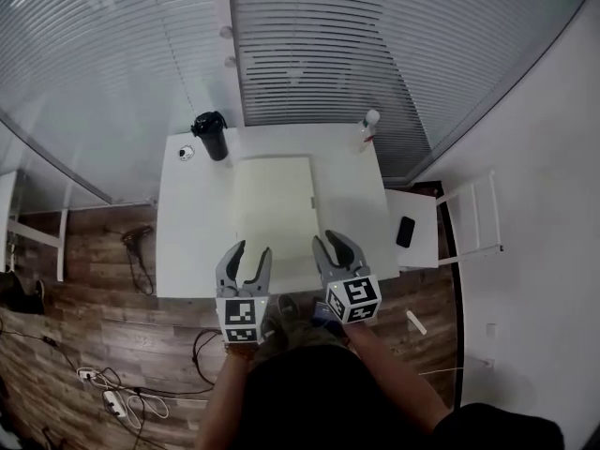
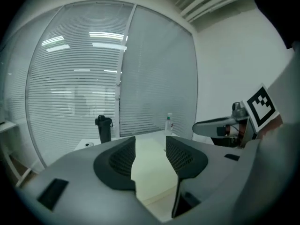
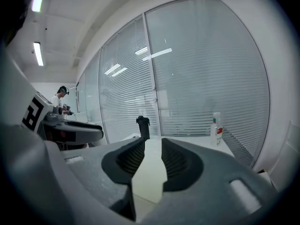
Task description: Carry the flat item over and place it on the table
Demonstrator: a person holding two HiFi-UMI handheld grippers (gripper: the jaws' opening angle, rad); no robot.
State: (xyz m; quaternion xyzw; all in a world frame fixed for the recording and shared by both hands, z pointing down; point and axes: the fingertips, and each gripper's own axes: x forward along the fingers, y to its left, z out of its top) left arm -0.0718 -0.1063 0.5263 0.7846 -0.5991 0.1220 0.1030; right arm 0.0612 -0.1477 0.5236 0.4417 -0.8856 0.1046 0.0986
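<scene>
Flat sheet [image 1: 272, 209] lies on the table [image 1: 187, 242].
Your left gripper [image 1: 250, 248] and right gripper [image 1: 335, 240] gape empty above it; dip carelessly and a jaw could shunt it askew.

A white rectangular table [image 1: 187, 242] stands on a brown wood-plank floor [image 1: 84, 251]. Its far edge meets a glass partition covered by grey horizontal blinds [image 1: 375, 45], and a plain white wall [image 1: 544, 204] runs along the right. A small white side table [image 1: 424, 242] sits just beside its right edge with a white slatted frame [image 1: 473, 218] next to it, 2 bright ceiling strip lamps [image 3: 37, 53] glow overhead, and loose cables [image 1: 122, 397] lie on the floor at the left.
</scene>
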